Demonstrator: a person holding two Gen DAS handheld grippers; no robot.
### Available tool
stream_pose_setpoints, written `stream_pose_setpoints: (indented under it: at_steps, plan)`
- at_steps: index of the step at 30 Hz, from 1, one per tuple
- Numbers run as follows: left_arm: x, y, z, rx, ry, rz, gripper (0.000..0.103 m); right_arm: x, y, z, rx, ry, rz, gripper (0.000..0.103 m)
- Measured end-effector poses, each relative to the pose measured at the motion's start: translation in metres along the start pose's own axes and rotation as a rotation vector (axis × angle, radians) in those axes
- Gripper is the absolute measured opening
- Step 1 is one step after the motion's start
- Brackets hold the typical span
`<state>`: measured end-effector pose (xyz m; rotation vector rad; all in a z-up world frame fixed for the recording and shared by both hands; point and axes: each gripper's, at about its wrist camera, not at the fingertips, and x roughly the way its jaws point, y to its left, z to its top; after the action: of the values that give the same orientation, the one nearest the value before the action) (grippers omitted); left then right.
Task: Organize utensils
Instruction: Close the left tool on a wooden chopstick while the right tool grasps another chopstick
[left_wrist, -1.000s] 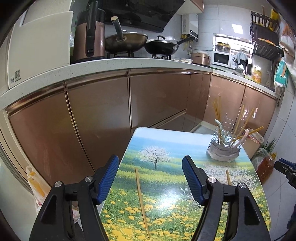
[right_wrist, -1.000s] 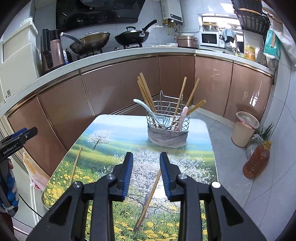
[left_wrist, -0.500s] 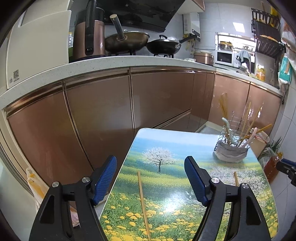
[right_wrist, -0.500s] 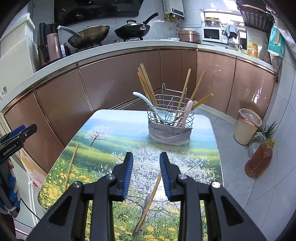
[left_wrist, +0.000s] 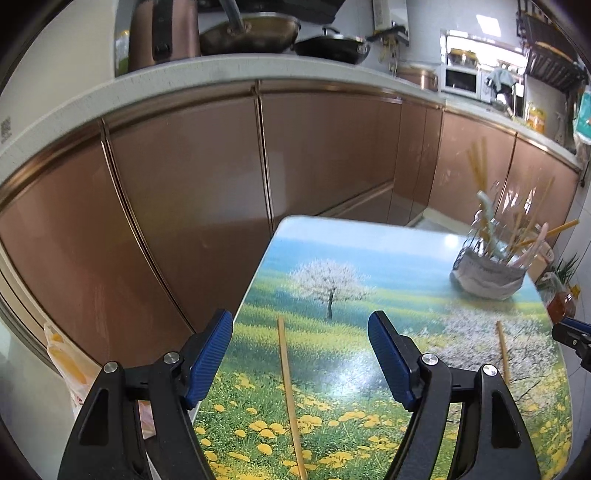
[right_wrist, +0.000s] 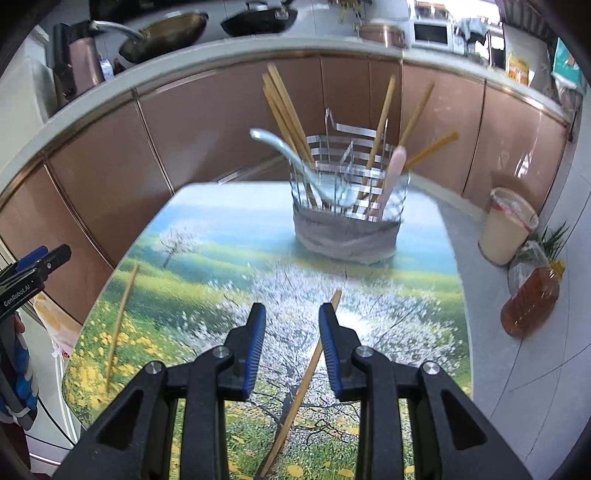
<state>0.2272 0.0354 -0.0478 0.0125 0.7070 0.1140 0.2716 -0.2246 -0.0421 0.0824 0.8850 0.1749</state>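
Note:
A small table (left_wrist: 369, 254) with a printed meadow scene carries a wire utensil holder (left_wrist: 487, 280) wrapped in grey cloth. The holder (right_wrist: 347, 236) has several chopsticks and two spoons in it. One wooden chopstick (left_wrist: 286, 369) lies on the table's left side, and my left gripper (left_wrist: 299, 325) hovers over it, open wide with the chopstick in line between the jaws. A second chopstick (right_wrist: 306, 376) lies further right. My right gripper (right_wrist: 291, 312) hangs above it with a narrow gap and nothing pinched. The chopstick's far end passes under the right finger.
Copper-coloured cabinets (left_wrist: 184, 206) and a white counter with pans stand behind the table. On the floor to the right are a bin (right_wrist: 506, 229) and an oil bottle (right_wrist: 532, 299). A plastic bag (left_wrist: 70, 362) hangs left of the table.
Both grippers have sunk and moved forward toward the table, so the chopsticks and the holder look larger. Neither gripper has taken hold of anything.

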Motion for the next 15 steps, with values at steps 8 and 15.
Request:
stream_pose_setpoints:
  at_steps: [8, 15]
  plan:
    - [0.061, 0.023, -0.004, -0.044, 0.218, -0.044, 0.075, 0.060, -0.014, -0.001, 0.040, 0.183, 0.013, 0.028]
    - [0.121, 0.049, -0.010, -0.075, 0.470, -0.099, 0.075, 0.093, -0.024, 0.002, 0.056, 0.303, 0.031, 0.028]
